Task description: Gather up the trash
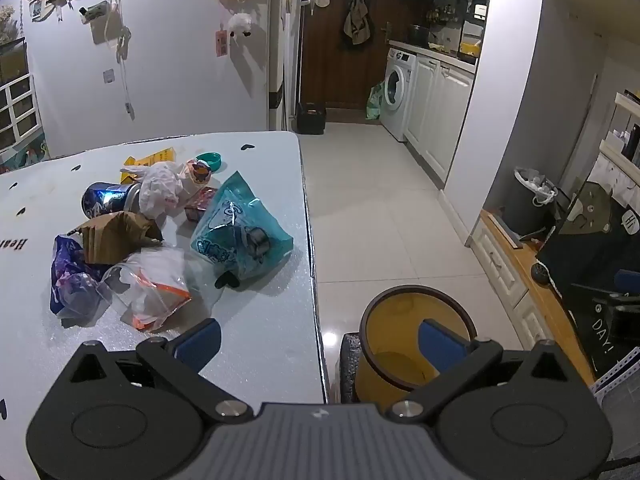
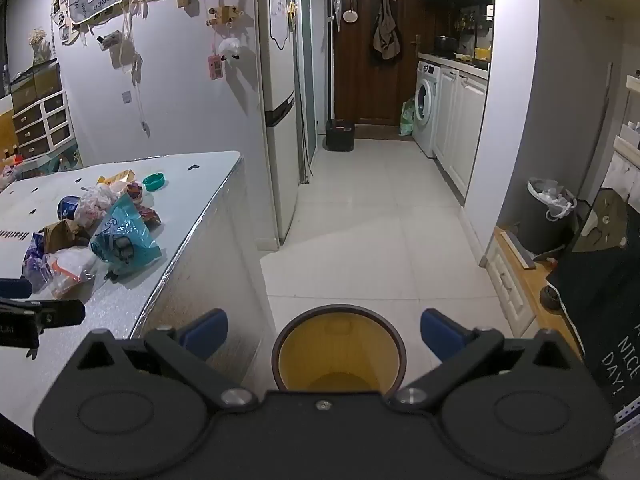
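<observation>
A heap of crumpled plastic wrappers (image 1: 168,236) is seen on the white counter (image 1: 256,304), at eleven o'clock from the nearer left hand-held gripper (image 1: 320,340), released wide like the right hand-held gripper (image 2: 324,332).

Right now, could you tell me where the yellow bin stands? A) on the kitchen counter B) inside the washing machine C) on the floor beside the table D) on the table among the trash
C: the yellow bin stands on the floor tiles next to the table, empty.
</observation>
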### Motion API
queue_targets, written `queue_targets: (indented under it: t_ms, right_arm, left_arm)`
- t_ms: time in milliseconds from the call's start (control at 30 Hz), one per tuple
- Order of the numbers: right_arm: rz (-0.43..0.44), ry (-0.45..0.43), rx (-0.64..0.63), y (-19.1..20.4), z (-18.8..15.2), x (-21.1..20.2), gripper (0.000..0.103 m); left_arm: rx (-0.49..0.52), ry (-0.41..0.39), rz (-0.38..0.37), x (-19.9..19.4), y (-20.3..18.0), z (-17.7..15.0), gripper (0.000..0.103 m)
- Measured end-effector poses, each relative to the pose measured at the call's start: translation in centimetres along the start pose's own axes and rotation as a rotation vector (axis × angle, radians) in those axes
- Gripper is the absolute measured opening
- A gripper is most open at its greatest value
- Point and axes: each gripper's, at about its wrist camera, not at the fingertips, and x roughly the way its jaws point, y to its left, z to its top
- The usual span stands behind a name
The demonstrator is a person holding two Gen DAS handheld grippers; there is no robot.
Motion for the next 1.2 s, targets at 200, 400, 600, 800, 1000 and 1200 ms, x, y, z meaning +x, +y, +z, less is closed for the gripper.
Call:
queue_targets:
  t_ms: [200, 400, 600, 800, 1000, 1200]
  right_arm:
    - [0.001, -0.002, 0.000, 0.01, 0.02, 0.08, 0.103]
    - [0.002, 0.000, -0.001, 0.05, 0.02, 0.14, 0.103]
    - [0.000, 0.001, -0.001, 0.04, 0.03, 0.18, 0.103]
    - [0.001, 0.004, -0.001, 0.03, 0.07, 0.23, 0.103]
    - [0.001, 0.005, -0.001, 0.03, 0.06, 0.27, 0.103]
    - [0.001, 0.007, 0.000, 0.04, 0.07, 0.29, 0.103]
  left_arm:
    - [-0.004, 0.002, -0.004, 0.00, 0.04, 0.00, 0.103]
    - [-0.005, 0.003, -0.005, 0.00, 0.03, 0.00, 0.103]
    - [-0.005, 0.004, -0.006, 0.00, 0.03, 0.01, 0.103]
    - [-0.006, 0.005, -0.007, 0.00, 0.04, 0.01, 0.103]
    - [-0.006, 0.006, -0.007, 0.00, 0.04, 0.01, 0.103]
    - [-0.007, 0.005, -0.008, 0.00, 0.04, 0.00, 0.103]
